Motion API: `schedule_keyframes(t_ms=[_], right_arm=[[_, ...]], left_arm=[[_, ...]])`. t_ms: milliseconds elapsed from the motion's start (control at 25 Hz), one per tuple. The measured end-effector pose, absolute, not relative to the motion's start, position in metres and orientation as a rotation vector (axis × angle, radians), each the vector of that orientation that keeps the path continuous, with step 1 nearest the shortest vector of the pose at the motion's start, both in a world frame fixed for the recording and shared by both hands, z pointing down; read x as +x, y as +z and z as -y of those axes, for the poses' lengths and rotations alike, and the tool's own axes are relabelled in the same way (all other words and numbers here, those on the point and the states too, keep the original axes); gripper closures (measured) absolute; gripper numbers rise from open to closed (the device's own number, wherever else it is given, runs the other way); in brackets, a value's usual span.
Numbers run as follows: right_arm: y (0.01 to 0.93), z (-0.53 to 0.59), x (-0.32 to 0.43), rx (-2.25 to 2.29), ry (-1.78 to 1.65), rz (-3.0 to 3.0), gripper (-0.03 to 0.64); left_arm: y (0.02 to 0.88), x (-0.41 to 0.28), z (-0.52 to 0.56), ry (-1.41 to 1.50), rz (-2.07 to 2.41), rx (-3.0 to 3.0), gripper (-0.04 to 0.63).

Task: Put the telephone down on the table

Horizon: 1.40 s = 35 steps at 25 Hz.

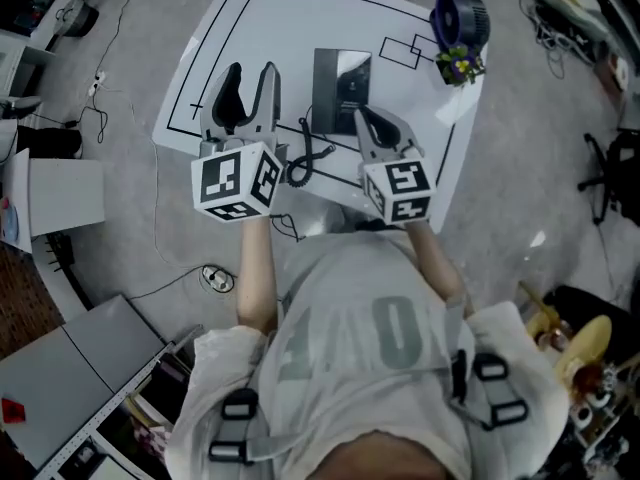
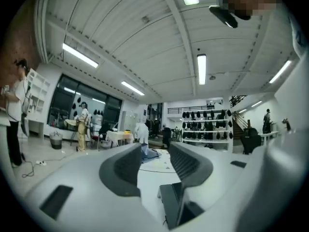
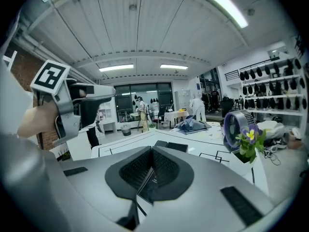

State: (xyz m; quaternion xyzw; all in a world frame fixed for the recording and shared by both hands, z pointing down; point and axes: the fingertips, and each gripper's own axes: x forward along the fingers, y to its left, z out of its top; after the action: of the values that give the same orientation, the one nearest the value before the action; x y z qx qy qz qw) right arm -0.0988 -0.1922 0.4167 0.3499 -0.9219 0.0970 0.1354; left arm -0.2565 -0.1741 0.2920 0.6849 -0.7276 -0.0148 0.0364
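Observation:
The black telephone (image 1: 341,88) lies flat on the white table (image 1: 280,28), and its coiled cord (image 1: 299,160) trails toward the near edge. My left gripper (image 1: 250,73) hovers just left of the telephone, jaws open with nothing between them. In the left gripper view a dark corner of the telephone (image 2: 174,203) shows below the open left gripper (image 2: 157,153). My right gripper (image 1: 366,118) sits at the telephone's near right corner with its jaws shut and nothing visibly held. Seen in the right gripper view, the right gripper (image 3: 151,151) has its tips together and the telephone (image 3: 171,147) lies just beyond.
A dark blue fan (image 1: 459,17) and a small pot of purple flowers (image 1: 459,66) stand at the table's far right corner. Black tape lines (image 1: 215,28) mark the tabletop. Cables (image 1: 215,279) and boxes lie on the floor around the table.

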Motion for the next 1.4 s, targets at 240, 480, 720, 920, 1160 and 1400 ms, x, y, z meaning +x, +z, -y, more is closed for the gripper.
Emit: schedule_keyframes(t_ms=[240, 480, 720, 920, 1160, 1400], right_arm=[[0.414, 0.193, -0.105, 0.991, 0.272, 2.692, 0.61], [0.413, 0.191, -0.111, 0.972, 0.276, 2.716, 0.611], [0.413, 0.183, -0.116, 0.932, 0.219, 2.717, 0.611], [0.417, 0.177, -0.117, 0.921, 0.225, 2.713, 0.611], [0.419, 0.176, -0.112, 0.925, 0.205, 2.703, 0.611], [0.421, 0.177, -0.109, 0.938, 0.208, 2.692, 0.611]], left_arm=[[0.296, -0.256, 0.132, 0.028, 2.517, 2.003, 0.569], [0.333, -0.25, 0.109, 0.105, 2.622, 1.89, 0.589], [0.395, -0.24, 0.096, 0.205, 2.482, 1.833, 0.589], [0.391, -0.242, 0.099, 0.219, 2.496, 1.836, 0.589], [0.395, -0.237, 0.098, 0.207, 2.482, 1.843, 0.589], [0.396, -0.234, 0.099, 0.196, 2.464, 1.859, 0.589]])
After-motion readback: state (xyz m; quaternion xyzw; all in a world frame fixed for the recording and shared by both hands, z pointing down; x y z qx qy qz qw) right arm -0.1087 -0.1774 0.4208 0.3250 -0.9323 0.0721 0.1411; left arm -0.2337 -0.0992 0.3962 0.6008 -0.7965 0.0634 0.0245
